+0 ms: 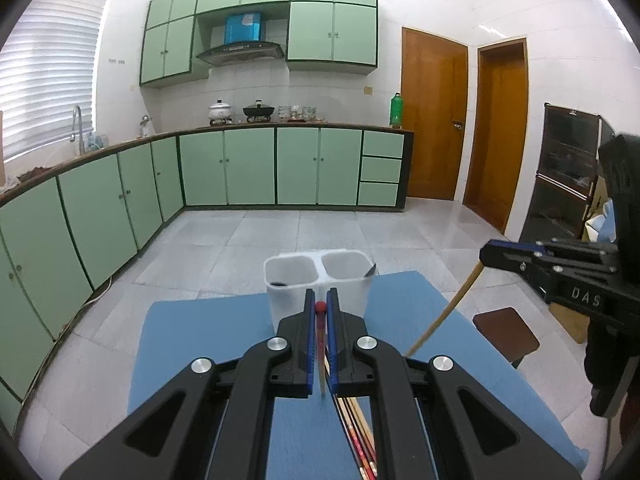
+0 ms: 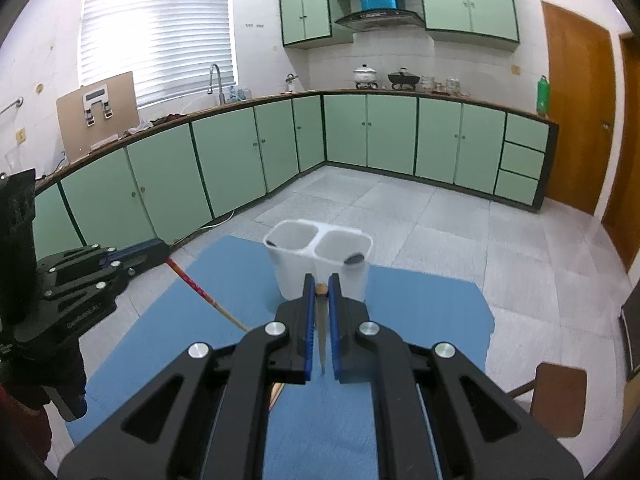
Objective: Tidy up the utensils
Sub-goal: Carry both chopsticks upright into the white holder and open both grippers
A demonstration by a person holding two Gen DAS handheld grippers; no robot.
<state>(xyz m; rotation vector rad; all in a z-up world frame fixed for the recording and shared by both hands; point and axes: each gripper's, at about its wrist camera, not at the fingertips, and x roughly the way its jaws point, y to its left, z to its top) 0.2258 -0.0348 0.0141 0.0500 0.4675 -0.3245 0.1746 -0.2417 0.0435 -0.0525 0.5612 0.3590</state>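
- a kitchen with pale green cabinets [image 1: 248, 168] and a grey tiled floor; a blue mat [image 1: 200, 344] covers the table.
- a white two-cup holder [image 1: 318, 284] stands at the mat's far edge.
- the left gripper [image 1: 321, 308] is closed on a red-tipped chopstick [image 1: 320, 320], slim, red fading to pale wood.
- the right gripper [image 2: 321, 290] pinches a plain brown-tipped chopstick [image 2: 321, 320].
- more chopsticks [image 1: 360, 432] lie on the mat's near part.

Both views are bright and evenly lit. Daylight through the window blinds [image 2: 158, 32] blows out to near white. The floor tiles [image 1: 460, 224] carry soft glare. Fisheye bending curves the cabinets [image 2: 224, 160] toward black vignetted corners; close foreground parts look slightly soft.
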